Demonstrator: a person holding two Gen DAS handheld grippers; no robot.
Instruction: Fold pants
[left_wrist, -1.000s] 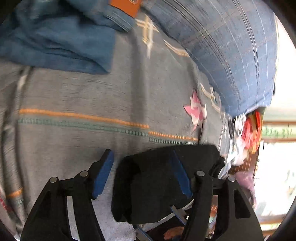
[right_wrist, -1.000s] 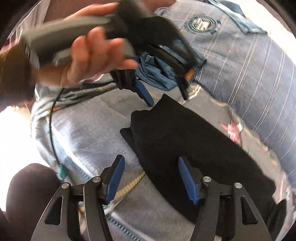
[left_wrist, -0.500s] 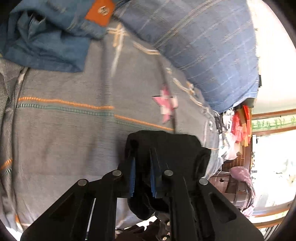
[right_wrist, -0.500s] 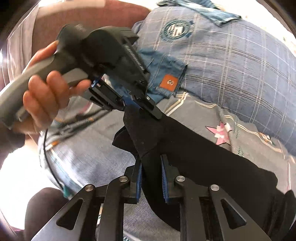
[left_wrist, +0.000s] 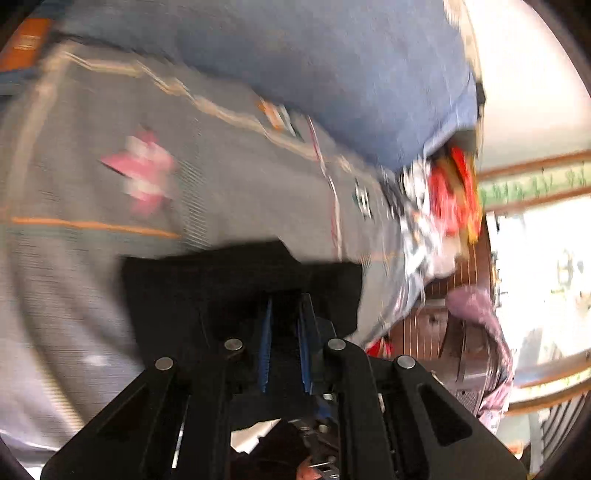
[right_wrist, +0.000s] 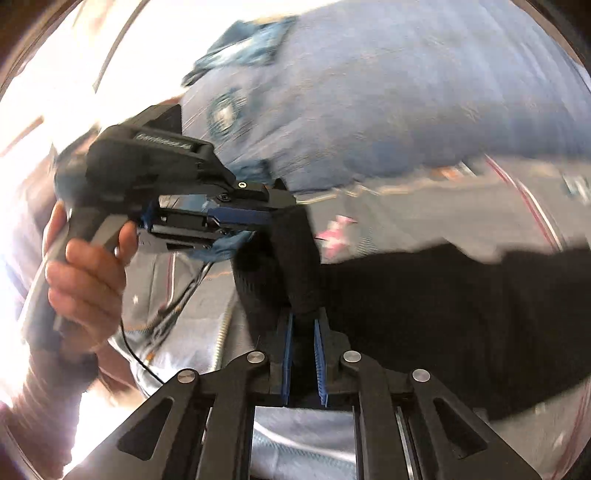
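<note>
Black pants (right_wrist: 461, 314), soft, light and limp, sag between holds; left hand-held gripper (left_wrist: 284, 317) and right hand-held gripper (right_wrist: 303, 325) each clamped on one end's edge, sensible corner holds.

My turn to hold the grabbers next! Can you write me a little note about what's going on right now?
Left gripper: shut on the black pants, pinching one end.
Right gripper: its jaws have just been closing; now shut on the same pants, at the edge nearest it.
The pants are lifted at both grips above the grey bedspread; the rest trails off to the right in the right wrist view. Blue jeans lie apart on the pillow.
Done: both grips taken.
Left: carry the held end over, lay it down, smooth, let go.
</note>
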